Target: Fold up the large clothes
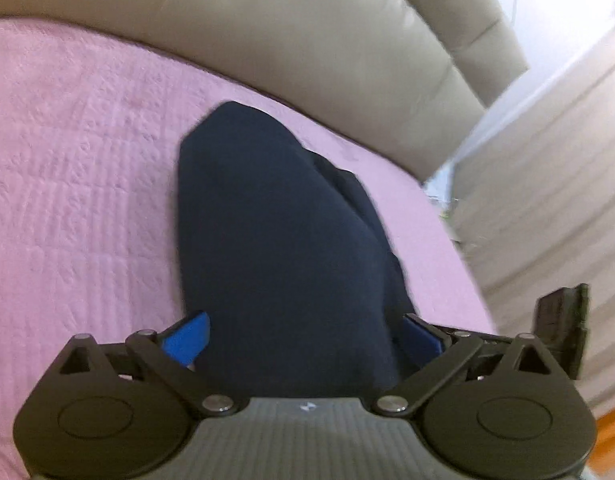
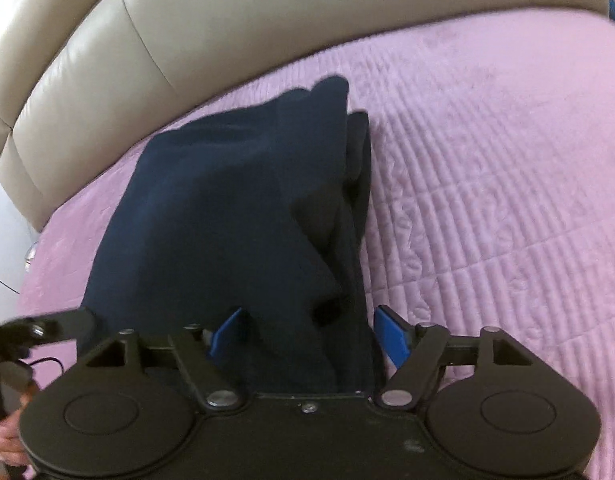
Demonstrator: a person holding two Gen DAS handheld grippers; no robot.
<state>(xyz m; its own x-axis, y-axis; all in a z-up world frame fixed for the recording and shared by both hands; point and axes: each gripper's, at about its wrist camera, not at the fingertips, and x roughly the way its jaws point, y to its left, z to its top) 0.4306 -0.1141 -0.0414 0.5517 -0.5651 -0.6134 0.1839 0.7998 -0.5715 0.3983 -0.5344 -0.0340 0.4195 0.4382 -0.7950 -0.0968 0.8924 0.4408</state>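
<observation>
A dark navy garment [image 1: 279, 232] lies bunched on a pink quilted bedspread [image 1: 75, 168]. In the left wrist view my left gripper [image 1: 303, 340] has its blue pads [image 1: 187, 338] wide apart on either side of the cloth, which runs between them; the fingertips are hidden under it. In the right wrist view the same garment [image 2: 235, 208] drapes over my right gripper [image 2: 311, 334], whose blue pads [image 2: 391, 332] also stand apart with a thick fold between them. Whether either pair presses the cloth is hidden. The left gripper shows at the right view's lower left [image 2: 47, 330].
A beige leather headboard [image 1: 307, 48] runs along the back of the bed, also in the right wrist view [image 2: 187, 20]. The bed's right edge [image 1: 467, 264] drops beside a pale wall. The other gripper's tip [image 1: 563, 320] shows at the right of the left wrist view.
</observation>
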